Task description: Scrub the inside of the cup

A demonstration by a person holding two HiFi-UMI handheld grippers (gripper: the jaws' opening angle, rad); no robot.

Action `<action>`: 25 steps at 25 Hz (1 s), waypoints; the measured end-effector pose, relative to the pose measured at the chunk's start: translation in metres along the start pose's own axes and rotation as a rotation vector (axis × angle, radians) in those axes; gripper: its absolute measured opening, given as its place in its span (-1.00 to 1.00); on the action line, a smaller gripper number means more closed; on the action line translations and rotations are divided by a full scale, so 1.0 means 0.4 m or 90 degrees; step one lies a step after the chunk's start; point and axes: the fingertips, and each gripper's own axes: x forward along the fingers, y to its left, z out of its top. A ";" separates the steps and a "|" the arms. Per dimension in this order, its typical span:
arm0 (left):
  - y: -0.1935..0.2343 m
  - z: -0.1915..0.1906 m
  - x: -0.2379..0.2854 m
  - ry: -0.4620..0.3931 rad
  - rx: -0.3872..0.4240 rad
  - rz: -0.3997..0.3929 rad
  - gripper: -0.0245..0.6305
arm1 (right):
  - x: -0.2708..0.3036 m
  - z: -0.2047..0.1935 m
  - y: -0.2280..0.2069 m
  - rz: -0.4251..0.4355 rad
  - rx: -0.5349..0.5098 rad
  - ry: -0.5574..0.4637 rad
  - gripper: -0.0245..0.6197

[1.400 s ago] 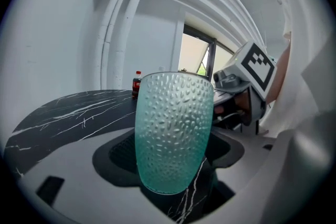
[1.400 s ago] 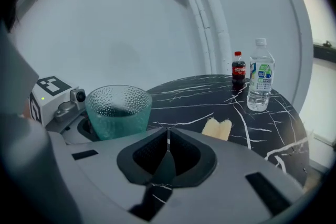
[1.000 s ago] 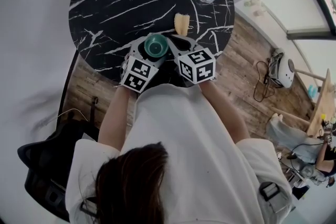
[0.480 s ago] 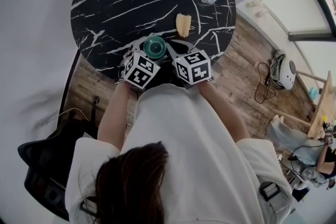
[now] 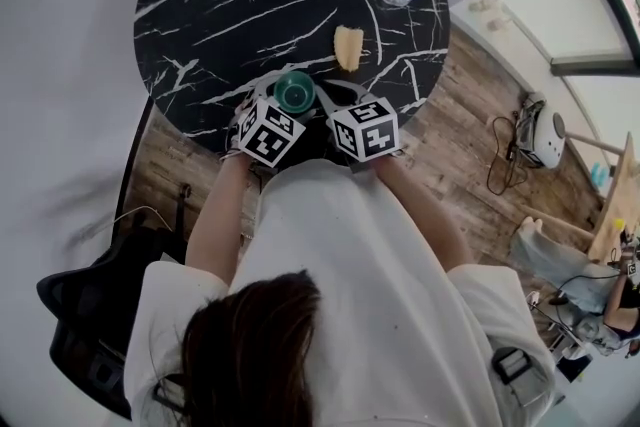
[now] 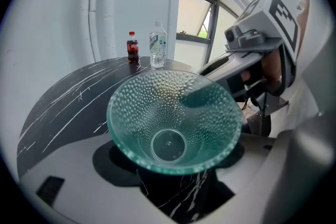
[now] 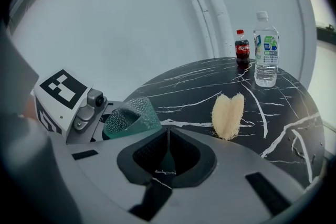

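Observation:
A green dimpled glass cup (image 6: 173, 120) is tilted with its mouth toward the left gripper view's camera, and its inside holds nothing. My left gripper (image 6: 173, 168) is shut on the cup near its base. In the head view the cup (image 5: 294, 92) hangs over the near edge of the table, between the two marker cubes. My right gripper (image 7: 167, 131) is shut with nothing in it, just right of the cup (image 7: 130, 117) and apart from it. A pale yellow loofah sponge (image 7: 228, 114) lies flat on the table (image 5: 250, 5) beyond the right gripper (image 5: 335, 97).
The round black marble table has a water bottle (image 7: 265, 50) and a small cola bottle (image 7: 241, 50) at its far edge. A dark chair (image 5: 85, 325) stands on the wooden floor at the person's left. Cables and equipment (image 5: 535, 130) lie to the right.
The left gripper has rolled slightly with the cup still in it. The right gripper has drawn a little to the left and back toward the person, still shut.

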 end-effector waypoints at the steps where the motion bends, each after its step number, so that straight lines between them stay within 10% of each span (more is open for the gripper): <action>1: 0.001 -0.001 0.000 -0.002 -0.004 0.001 0.16 | 0.001 0.001 0.001 0.002 0.006 0.000 -0.80; 25: 0.033 -0.090 -0.139 -0.028 -0.191 0.017 0.17 | -0.076 0.024 -0.067 -0.014 0.073 -0.042 -0.81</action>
